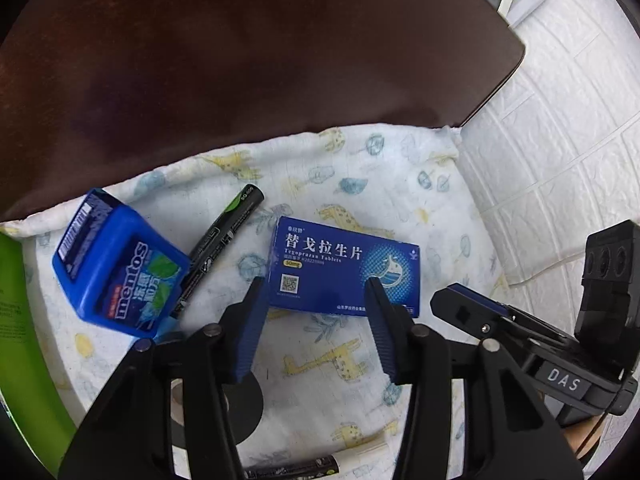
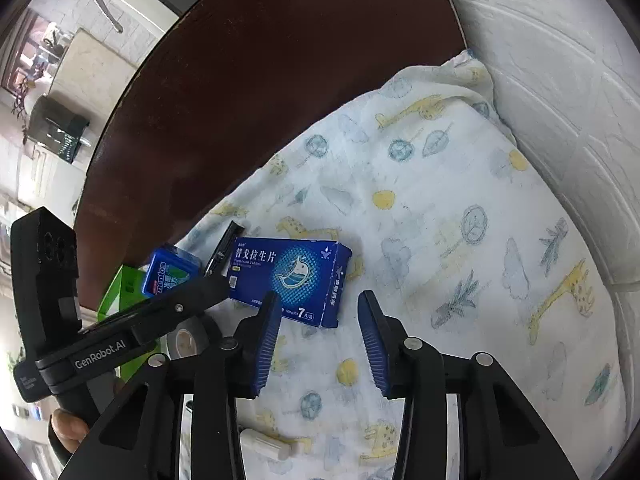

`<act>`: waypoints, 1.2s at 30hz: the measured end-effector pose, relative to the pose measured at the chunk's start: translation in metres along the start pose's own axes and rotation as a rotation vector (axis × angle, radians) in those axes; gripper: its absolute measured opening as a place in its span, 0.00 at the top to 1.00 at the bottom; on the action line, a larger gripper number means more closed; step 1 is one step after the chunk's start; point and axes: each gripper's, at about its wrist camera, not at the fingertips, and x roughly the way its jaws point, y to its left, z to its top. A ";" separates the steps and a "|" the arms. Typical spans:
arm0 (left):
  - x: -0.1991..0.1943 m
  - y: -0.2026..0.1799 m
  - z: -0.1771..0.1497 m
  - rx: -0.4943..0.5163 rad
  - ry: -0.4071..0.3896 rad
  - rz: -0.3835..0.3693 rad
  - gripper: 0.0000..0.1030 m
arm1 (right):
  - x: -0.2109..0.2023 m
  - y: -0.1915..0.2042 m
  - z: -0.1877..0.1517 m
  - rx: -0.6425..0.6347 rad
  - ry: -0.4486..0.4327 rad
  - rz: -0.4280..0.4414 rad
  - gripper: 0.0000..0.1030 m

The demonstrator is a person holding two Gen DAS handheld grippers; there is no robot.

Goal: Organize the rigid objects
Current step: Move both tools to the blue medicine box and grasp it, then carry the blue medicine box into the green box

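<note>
A blue tablet box (image 1: 344, 272) (image 2: 288, 276) lies flat on a white cloth (image 1: 360, 184) printed with giraffes and leaves. Left of it lie a black marker (image 1: 220, 248) (image 2: 224, 252) and a blue Mentos box (image 1: 120, 268) (image 2: 170, 272). My left gripper (image 1: 316, 286) hovers open over the tablet box's near edge, and its blue pads (image 1: 252, 332) do not press on the box. My right gripper (image 2: 320, 300) is open just off the box's right end, with only cloth between its fingers.
A black tape roll (image 1: 240, 400) (image 2: 188, 336) and a green box (image 1: 16, 320) (image 2: 124, 284) sit at the near left. A white pen (image 1: 292, 470) lies near me. Dark brown tabletop (image 1: 240, 60) lies beyond the cloth, and a white brick-pattern wall (image 1: 560, 160) stands to the right.
</note>
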 end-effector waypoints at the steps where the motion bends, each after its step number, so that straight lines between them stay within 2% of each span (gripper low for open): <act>1: 0.003 0.000 0.000 0.000 0.002 0.004 0.54 | 0.002 -0.001 0.001 0.004 0.005 0.001 0.59; 8: 0.018 0.003 0.001 0.000 0.021 0.016 0.54 | 0.011 -0.002 0.002 0.014 0.022 -0.005 0.59; 11: 0.025 0.004 0.001 -0.006 0.035 -0.006 0.53 | 0.018 -0.001 0.003 0.013 0.034 -0.014 0.59; 12: 0.026 0.003 0.000 -0.007 0.037 -0.015 0.52 | 0.021 -0.001 0.004 0.012 0.041 -0.016 0.60; 13: 0.024 0.001 0.000 -0.002 0.031 -0.003 0.52 | 0.024 0.000 0.003 0.008 0.051 -0.015 0.66; 17: 0.019 -0.007 -0.006 0.025 0.017 0.019 0.54 | 0.026 0.008 -0.001 -0.041 0.044 -0.064 0.67; 29: -0.034 -0.018 -0.019 0.074 -0.103 0.029 0.54 | -0.015 0.030 -0.009 -0.111 -0.030 -0.049 0.67; 36: -0.082 -0.006 -0.037 0.070 -0.185 0.050 0.54 | -0.035 0.068 -0.021 -0.172 -0.072 -0.015 0.67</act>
